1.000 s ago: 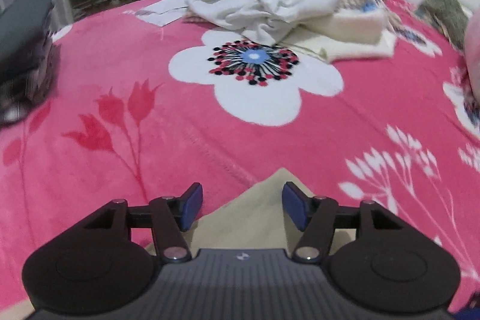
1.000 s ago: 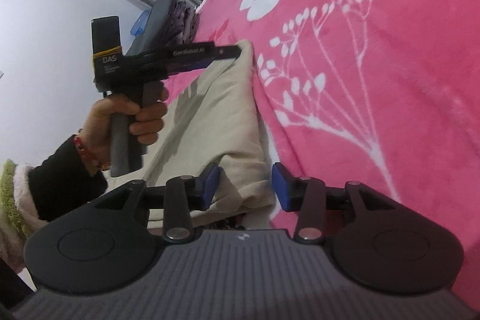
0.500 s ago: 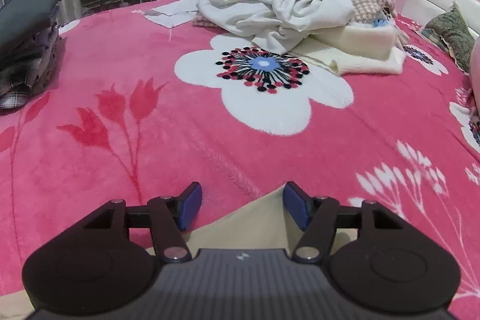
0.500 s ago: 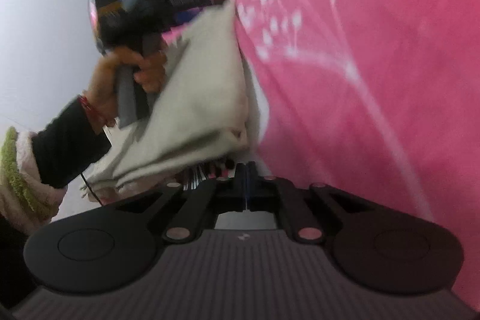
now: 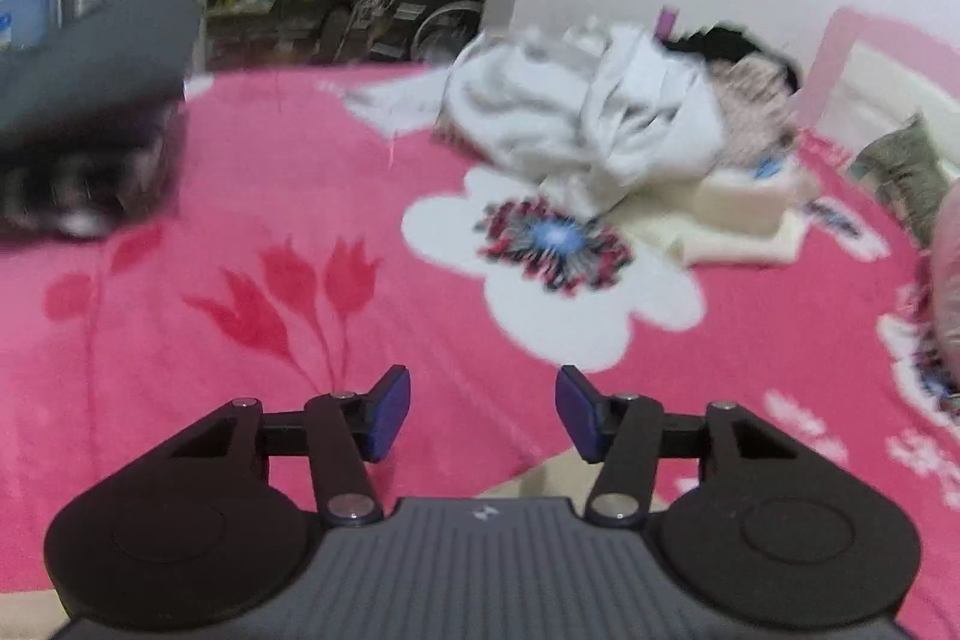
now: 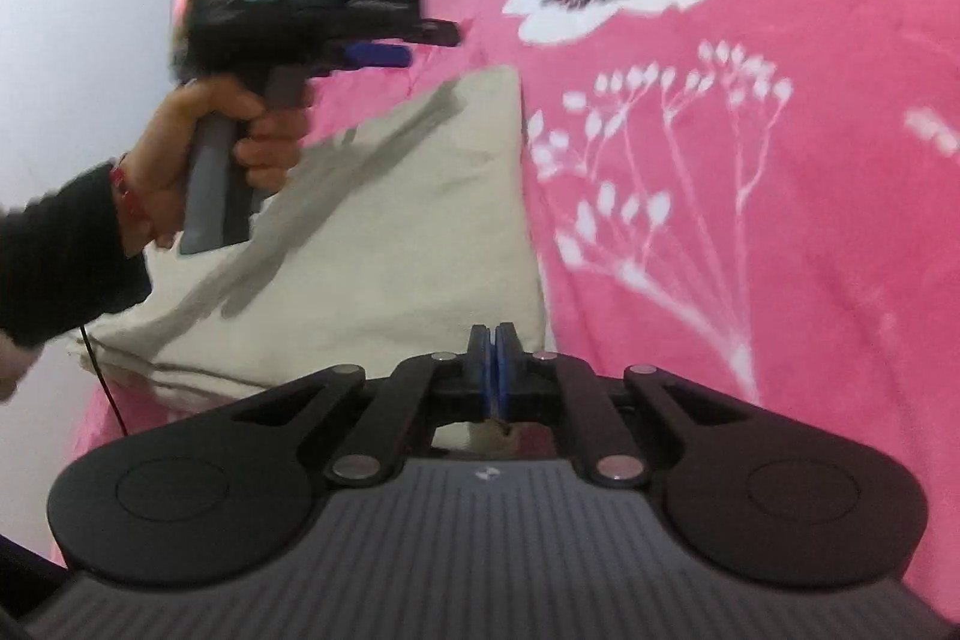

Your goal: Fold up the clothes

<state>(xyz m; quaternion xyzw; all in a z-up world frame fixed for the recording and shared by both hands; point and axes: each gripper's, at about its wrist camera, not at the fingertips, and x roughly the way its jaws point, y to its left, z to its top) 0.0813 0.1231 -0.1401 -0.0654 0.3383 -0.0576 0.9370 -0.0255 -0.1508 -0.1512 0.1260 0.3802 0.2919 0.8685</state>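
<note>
- No words can be read anywhere; the yellow band on the left tongs (image 6: 384, 46) is too blurry to make out.
- The beige cloth (image 6: 384, 232) is soft and folded into a long flat shape. It lies at the near edge of the bed, on the fuzzy pink blanket (image 6: 750, 232) with white flowers.
- The right tongs (image 6: 493, 358) are pressed together on the near end of the beige cloth – a bit of cloth shows just behind the blue pads.
- The left tongs are held in the air over the far end of the cloth by a hand (image 6: 204, 148) in a dark sleeve. Their blue pads (image 5: 390, 415) are wide apart with nothing between them.
- A heap of white and cream clothes (image 5: 594, 124) sits at the far side of the bed.
- A stack of folded dark clothes (image 5: 90, 118) sits at the left edge.
- The middle of the blanket is bare – lots of room there.
</note>
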